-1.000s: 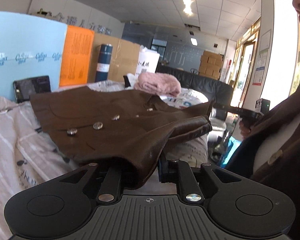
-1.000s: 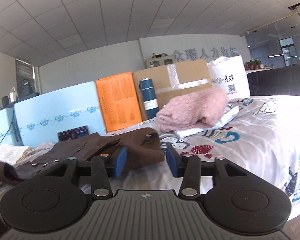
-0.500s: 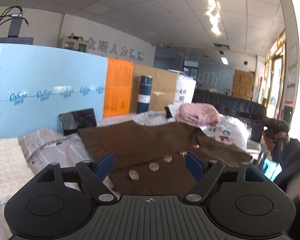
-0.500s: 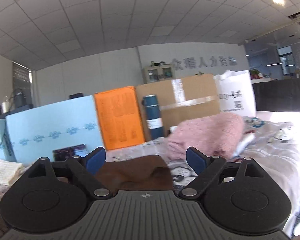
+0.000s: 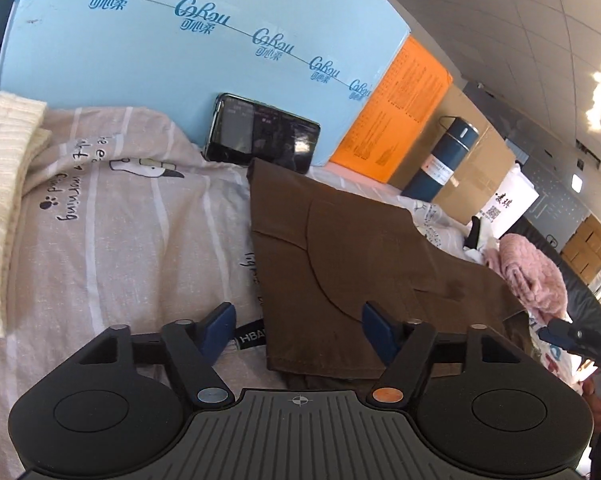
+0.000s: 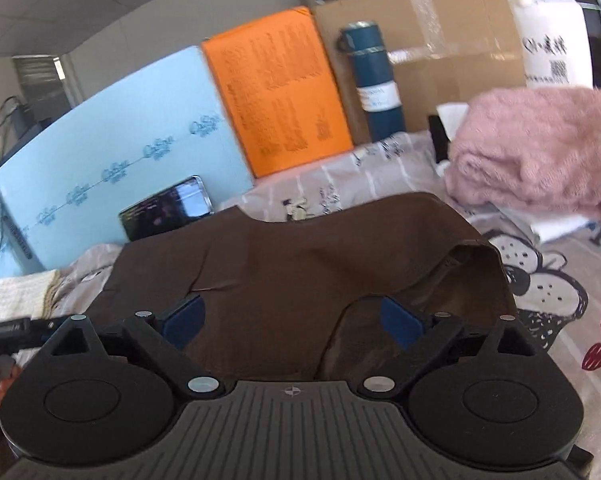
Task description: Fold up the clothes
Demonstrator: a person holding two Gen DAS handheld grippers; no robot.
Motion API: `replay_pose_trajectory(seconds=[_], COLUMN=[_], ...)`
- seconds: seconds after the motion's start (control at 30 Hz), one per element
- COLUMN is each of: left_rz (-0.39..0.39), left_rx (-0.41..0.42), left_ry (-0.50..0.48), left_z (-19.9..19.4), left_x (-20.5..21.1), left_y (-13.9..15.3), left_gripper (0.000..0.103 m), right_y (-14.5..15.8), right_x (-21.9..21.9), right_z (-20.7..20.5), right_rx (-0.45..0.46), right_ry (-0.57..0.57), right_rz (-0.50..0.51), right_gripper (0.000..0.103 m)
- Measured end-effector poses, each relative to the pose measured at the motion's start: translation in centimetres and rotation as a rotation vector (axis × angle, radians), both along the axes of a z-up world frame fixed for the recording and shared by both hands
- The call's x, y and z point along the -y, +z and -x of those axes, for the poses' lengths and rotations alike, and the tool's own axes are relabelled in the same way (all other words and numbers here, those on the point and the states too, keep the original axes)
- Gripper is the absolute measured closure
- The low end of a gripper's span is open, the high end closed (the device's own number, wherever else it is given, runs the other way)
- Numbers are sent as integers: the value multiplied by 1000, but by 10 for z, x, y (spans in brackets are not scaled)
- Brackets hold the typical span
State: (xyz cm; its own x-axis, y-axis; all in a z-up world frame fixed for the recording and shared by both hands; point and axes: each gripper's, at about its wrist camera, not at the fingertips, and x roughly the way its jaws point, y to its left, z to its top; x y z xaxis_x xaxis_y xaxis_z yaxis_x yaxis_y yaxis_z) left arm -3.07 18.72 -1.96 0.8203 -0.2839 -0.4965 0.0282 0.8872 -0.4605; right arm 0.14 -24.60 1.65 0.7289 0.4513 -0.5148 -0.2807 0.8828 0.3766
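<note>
A brown buttoned garment (image 5: 360,264) lies spread flat on the printed bedsheet (image 5: 120,240). My left gripper (image 5: 300,330) hovers at its near left corner. Its jaws are closing, with the garment's edge between the blue pads (image 5: 220,326) but not pinched. In the right wrist view the same garment (image 6: 300,256) fills the middle, its right end humped up. My right gripper (image 6: 292,322) sits low over that near edge. Its jaws are opening wide, with cloth beneath and between them, unpressed.
A folded pink fluffy sweater (image 6: 540,148) lies at the right, a cream knit (image 5: 0,200) at the left. A phone (image 5: 260,140) leans on the blue board (image 5: 180,60). Behind stand an orange board (image 6: 276,88), a dark flask (image 6: 374,80) and a cardboard box (image 6: 440,32).
The left gripper let go of the lifted brown fold, opened, and swung left and down to the garment's corner. The right gripper opened wide and dropped closer over the garment.
</note>
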Motion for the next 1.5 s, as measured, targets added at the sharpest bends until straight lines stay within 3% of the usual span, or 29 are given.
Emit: replay_pose_trajectory(seconds=[0.03,0.07,0.1,0.17,0.23,0.33,0.4,0.5,0.6,0.7,0.73,0.77,0.9,0.97,1.07,1.1,1.27,1.5], left_rz=[-4,-13,-41,-110,-153,-196,-214,-237,-263,-268,-264,-257,-229,-214,-218,-242,-395,-579], left_rx=[6,7,12,31,56,86,92,83,70,77,85,93,148,195,257,284,429,528], left_ry=[-5,-17,-28,-49,-73,-98,-124,-159,-165,-157,-151,-145,-135,-169,-229,-240,-258,-205], left_z=[1,1,3,7,11,16,18,19,19,21,22,24,31,37,46,51,81,128], left_x=[0,1,4,11,17,24,29,35,36,33,31,30,24,27,39,44,74,90], left_y=[0,0,0,4,9,16,17,14,12,12,13,14,20,26,35,37,47,52], left_gripper=[59,74,81,85,86,87,87,87,87,84,83,81,50,44,38,29,0,0], right_y=[-4,-9,-12,-13,-13,-17,-21,-17,-15,-10,-6,-2,15,18,15,13,-1,-16], right_x=[4,8,11,10,7,3,2,8,21,24,25,26,21,18,15,16,15,14], right_z=[-11,-23,-35,-48,-57,-69,-79,-91,-101,-90,-82,-71,-17,16,60,72,114,158], right_rx=[-43,-87,-132,-174,-186,-226,-241,-181,-203,-192,-174,-143,49,173,315,339,359,381], right_ry=[-34,-64,-94,-107,-90,-57,-81,-160,-186,-160,-147,-136,-97,-48,70,106,254,393], right_rz=[-18,-32,-28,11,44,38,46,89,54,45,34,29,99,155,187,179,127,98], right_gripper=[9,13,16,39,45,45,47,54,57,46,35,25,13,3,0,0,0,0])
